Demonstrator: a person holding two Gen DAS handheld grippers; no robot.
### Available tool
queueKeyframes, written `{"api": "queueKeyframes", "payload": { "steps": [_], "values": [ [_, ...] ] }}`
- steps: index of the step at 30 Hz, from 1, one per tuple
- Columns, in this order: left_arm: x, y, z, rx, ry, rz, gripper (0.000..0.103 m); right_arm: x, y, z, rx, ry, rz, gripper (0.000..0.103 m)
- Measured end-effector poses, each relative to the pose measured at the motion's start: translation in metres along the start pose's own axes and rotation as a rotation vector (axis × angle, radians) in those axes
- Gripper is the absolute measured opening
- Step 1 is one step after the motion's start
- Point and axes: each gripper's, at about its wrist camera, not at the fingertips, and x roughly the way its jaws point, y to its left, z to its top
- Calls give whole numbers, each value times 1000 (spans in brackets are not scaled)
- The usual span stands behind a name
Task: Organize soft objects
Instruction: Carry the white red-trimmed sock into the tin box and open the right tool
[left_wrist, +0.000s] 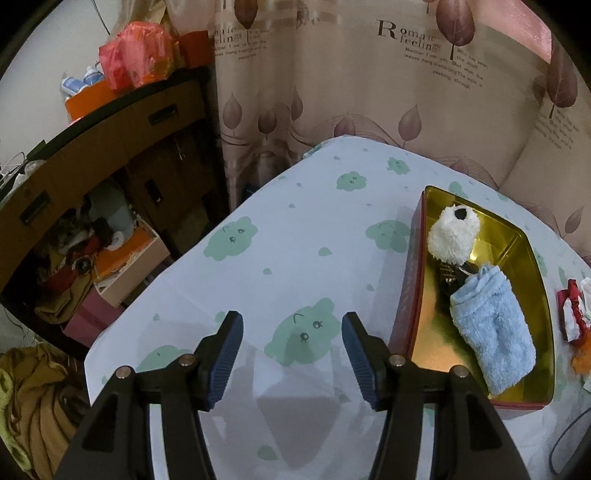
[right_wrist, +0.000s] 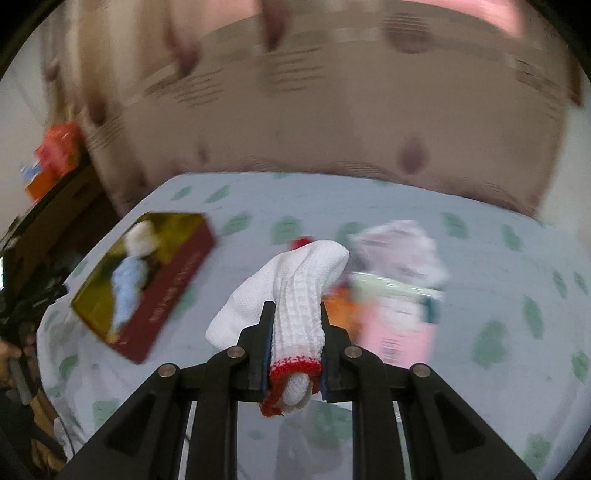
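Leaf-printed curtains back our cloud-patterned table (left_wrist: 295, 236). Left view: our left tool (left_wrist: 291, 354) hangs wide and empty; the gold-lined red tin (left_wrist: 410, 295) already holds a white plush bear (left_wrist: 452, 236) and blue fleece cloth (left_wrist: 491, 332). Right view, blurred: our right tool (right_wrist: 295, 347) grips a white red-trimmed knitted glove (right_wrist: 295, 295) above the table, others unsorted.

A white sock (right_wrist: 295, 291) with a red cuff is held up above the table. A red tin (left_wrist: 413, 280), gold inside, is set on the table. A fluffy white bear (left_wrist: 452, 236) and a folded blue towel (left_wrist: 491, 328) are laid inside it, touching.
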Motion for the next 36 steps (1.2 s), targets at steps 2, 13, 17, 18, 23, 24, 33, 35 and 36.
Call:
{"api": "queueKeyframes", "payload": {
  "steps": [2,13,17,18,23,24,33,35,36],
  "values": [
    [-1,0,0,3,-5,4,57,11,23,5,-37,11,31,17],
    [-2,0,1,1,-26,6,57,74,109,48,-160,51,113,17],
    [-1,-1,1,2,-20,-2,57,100,129,62,-185,74,110,17],
    [0,-1,1,2,-18,-3,57,108,134,65,-190,83,110,17],
    [1,-1,2,-14,-16,-17,57,131,149,75,-223,105,86,17],
    [2,-1,2,-17,-13,-23,57,136,152,76,-233,107,80,17],
    [4,-1,3,-26,0,-43,57,163,166,80,-246,131,61,22],
    [5,-2,3,-23,5,-46,57,165,166,79,-243,131,65,25],
    [6,-2,3,-23,7,-45,57,165,166,79,-243,125,64,27]
  ]
}}
